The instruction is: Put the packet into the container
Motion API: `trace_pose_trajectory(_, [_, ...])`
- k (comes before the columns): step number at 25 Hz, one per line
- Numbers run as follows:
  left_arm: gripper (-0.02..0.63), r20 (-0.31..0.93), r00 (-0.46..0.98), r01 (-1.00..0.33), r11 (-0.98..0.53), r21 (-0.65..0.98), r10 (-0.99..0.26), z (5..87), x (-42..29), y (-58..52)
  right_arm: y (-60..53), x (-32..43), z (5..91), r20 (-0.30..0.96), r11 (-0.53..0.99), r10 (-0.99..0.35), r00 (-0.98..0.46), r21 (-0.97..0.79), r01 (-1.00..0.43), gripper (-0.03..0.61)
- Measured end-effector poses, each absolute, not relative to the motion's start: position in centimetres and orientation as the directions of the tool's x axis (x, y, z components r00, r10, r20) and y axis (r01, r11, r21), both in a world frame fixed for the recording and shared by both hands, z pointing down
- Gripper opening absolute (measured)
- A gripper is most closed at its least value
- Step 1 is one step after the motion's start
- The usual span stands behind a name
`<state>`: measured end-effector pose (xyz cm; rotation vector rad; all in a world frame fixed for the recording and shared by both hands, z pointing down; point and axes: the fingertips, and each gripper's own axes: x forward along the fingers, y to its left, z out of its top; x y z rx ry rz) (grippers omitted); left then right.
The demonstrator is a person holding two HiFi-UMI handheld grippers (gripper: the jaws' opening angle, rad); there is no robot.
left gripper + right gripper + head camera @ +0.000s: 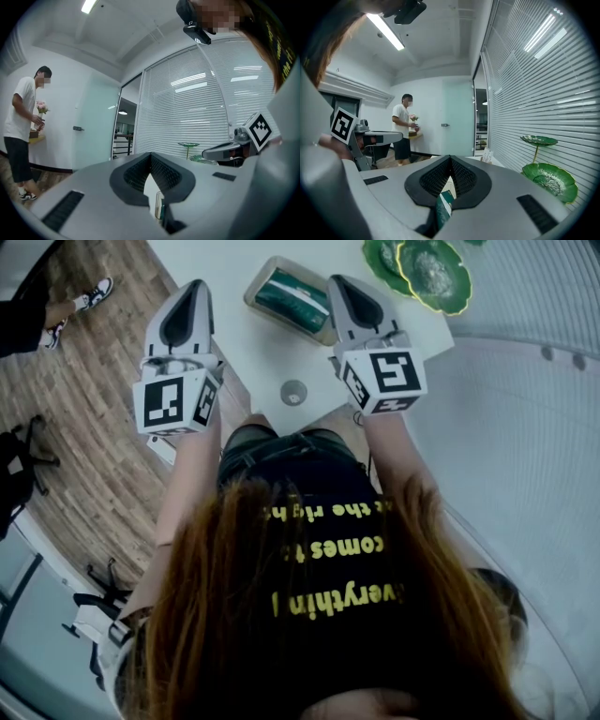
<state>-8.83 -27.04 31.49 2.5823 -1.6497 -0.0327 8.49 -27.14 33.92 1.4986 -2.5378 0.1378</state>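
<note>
A green packet (pixel 292 298) lies inside a clear, shallow container (pixel 265 277) on the white table (pixel 225 268). My left gripper (pixel 197 285) hovers to the left of the container, its jaws shut with nothing between them. My right gripper (pixel 336 279) hangs at the container's right edge, also shut and empty. In the right gripper view the packet (pixel 443 208) shows below through the gap behind the closed tips (pixel 450 158). The left gripper view has its tips (pixel 150 155) together, with a sliver of the container (pixel 159 206) beneath and the right gripper (pixel 234 150) beside.
A small grey round object (pixel 293 392) sits on the table near my body. Green leaf-shaped dishes (pixel 431 273) stand at the table's far right by the window blinds (pixel 525 352). A person (pixel 23 131) stands across the room on the wooden floor (pixel 84 409).
</note>
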Motion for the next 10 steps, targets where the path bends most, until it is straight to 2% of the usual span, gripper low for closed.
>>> trace_pose_trajectory(10, [0.000, 0.026, 0.421, -0.905, -0.419, 0.070, -0.906, 30.80, -8.72, -27.23, -27.32, 8.76, 33.35, 0.205, 0.475, -0.862, -0.463, 0.009, -0.880, 0.018])
